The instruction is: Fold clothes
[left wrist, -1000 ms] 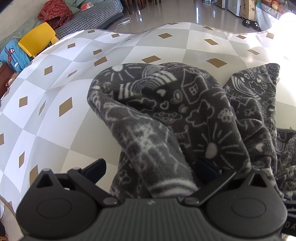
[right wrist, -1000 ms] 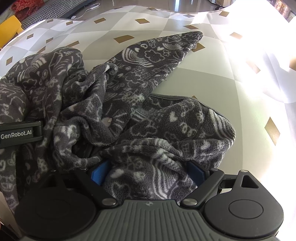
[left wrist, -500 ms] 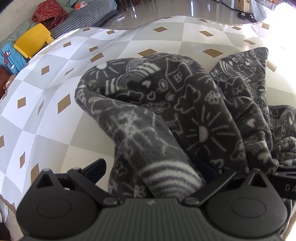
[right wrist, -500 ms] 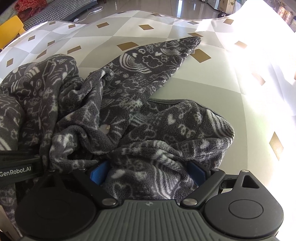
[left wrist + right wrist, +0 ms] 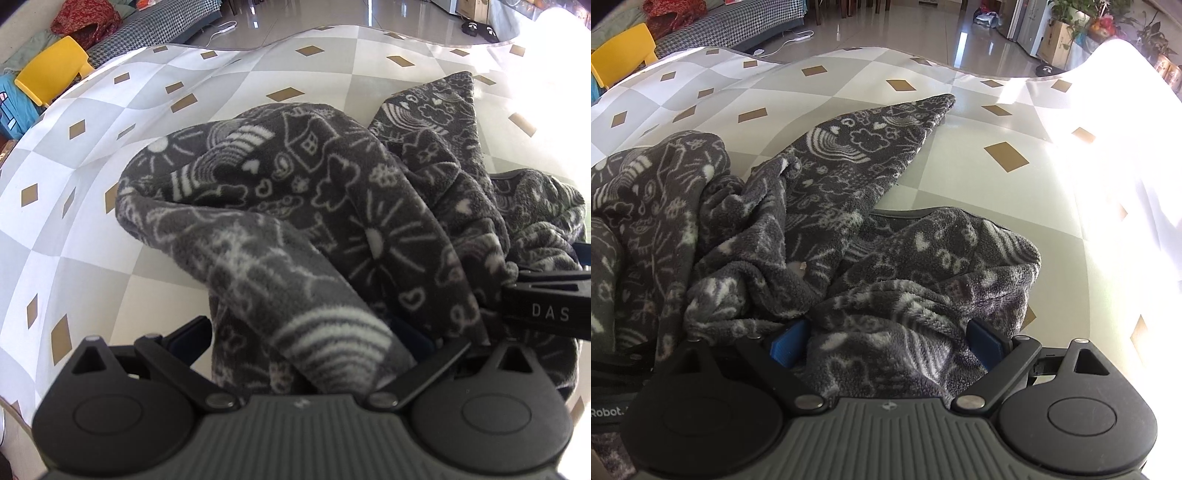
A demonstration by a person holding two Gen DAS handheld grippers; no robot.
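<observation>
Since the earlier frames: fleece garment drawn nearer both cameras, its pointed end higher in frame. Garment: dark grey, white doodle print, bunched across centre and lower frame on checked tablecloth. Left gripper: fingers wide, fabric draped between them; whether it grips, cannot tell. Right gripper: blue pads wide, fleece heaped between; grip undetermined. Yellow chair, upper left.

a home: sofa, tiled floor, houseplants.
</observation>
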